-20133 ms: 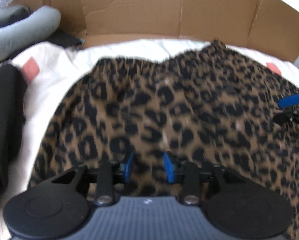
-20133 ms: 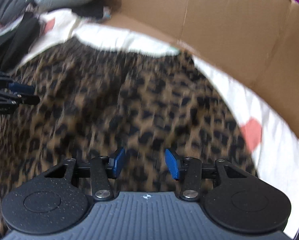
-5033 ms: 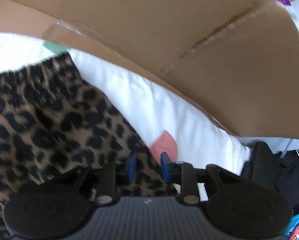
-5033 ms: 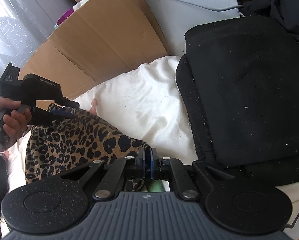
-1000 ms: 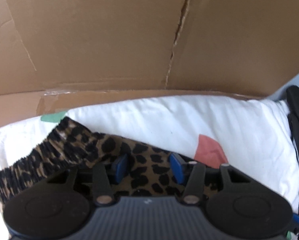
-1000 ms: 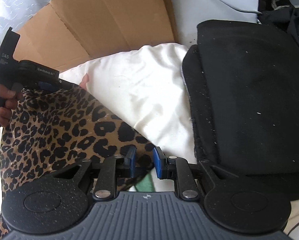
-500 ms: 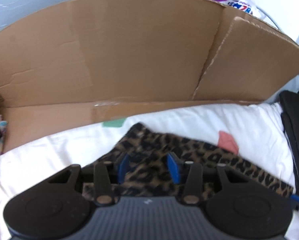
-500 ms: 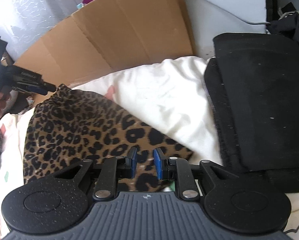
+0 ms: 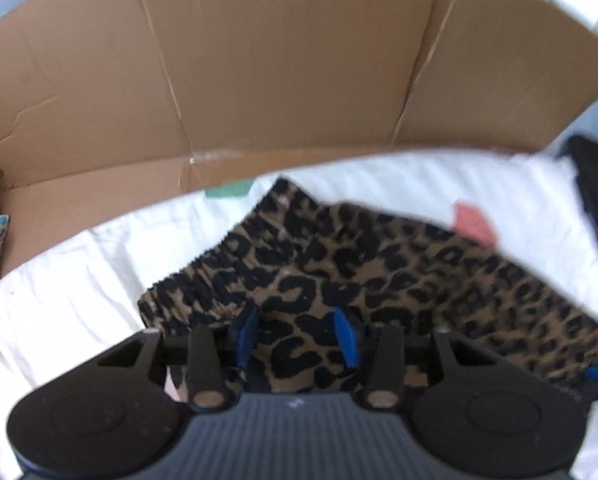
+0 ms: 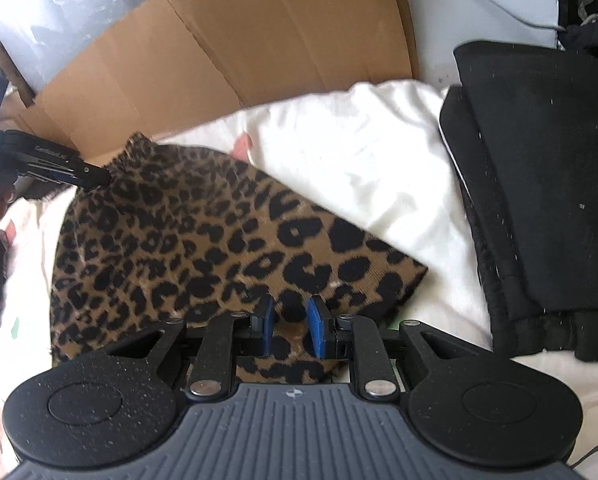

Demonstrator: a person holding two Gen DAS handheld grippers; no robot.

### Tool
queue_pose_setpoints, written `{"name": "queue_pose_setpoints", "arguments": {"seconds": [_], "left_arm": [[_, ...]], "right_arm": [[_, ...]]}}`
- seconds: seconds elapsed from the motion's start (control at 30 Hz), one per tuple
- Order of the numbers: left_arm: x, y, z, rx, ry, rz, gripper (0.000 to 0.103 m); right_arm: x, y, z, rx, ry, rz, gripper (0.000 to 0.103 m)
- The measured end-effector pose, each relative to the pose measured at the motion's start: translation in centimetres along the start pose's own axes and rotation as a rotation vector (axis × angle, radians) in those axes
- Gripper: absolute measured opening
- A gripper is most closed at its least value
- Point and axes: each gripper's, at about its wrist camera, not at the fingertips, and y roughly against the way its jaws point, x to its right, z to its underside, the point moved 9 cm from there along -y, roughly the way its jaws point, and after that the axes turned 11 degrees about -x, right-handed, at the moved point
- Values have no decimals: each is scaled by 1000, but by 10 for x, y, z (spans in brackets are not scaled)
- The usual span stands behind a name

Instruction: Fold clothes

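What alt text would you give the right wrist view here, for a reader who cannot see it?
A leopard-print garment lies folded on a white sheet, the right gripper over its near edge with fabric between its parted blue fingers. The left gripper touches the garment's far corner; cardboard stands behind and a black cushion lies right.

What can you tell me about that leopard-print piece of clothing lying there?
The leopard-print garment is soft tan cloth with black spots, and a gathered, elastic-looking band runs along one edge. It lies folded over and roughly flat on white bedding, in front of a cardboard sheet and beside a black cushion. The left gripper hovers at the banded end and the right gripper at the opposite corner, with cloth between the blue fingers. Whether either pinches it is unclear.
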Motion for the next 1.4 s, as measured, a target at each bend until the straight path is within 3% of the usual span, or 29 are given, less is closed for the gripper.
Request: {"name": "queue_pose_setpoints", "arguments": {"seconds": [0.13,0.33,0.4,0.53,0.7,0.77,1.03,1.17,1.4], "left_arm": [[-2,-15,-3,6,19,-35,45],[9,-17,1,-18,-80,-128,44],[6,-10,1,-20,-69,-110,38],[-2,7,8,-9,-12,-17,10],[5,14,24,-24,-55,41,10],[8,4,30,-43,-70,23,10],[16,-27,42,-51,-64,-6,8],[8,-17,47,-38,-7,30,9],[-6,14,69,11,-1,33,14]], "right_arm": [[2,-2,1,-13,26,4,24],[6,-5,1,-24,38,29,22],[7,-6,1,-25,35,42,22],[6,-4,1,-27,36,68,22],[6,1,-2,-35,32,97,22],[3,4,-3,-27,34,92,24],[-32,16,-6,8,95,-32,24],[-56,9,2,-17,133,-78,25],[-72,-6,20,-69,144,-99,25]]}}
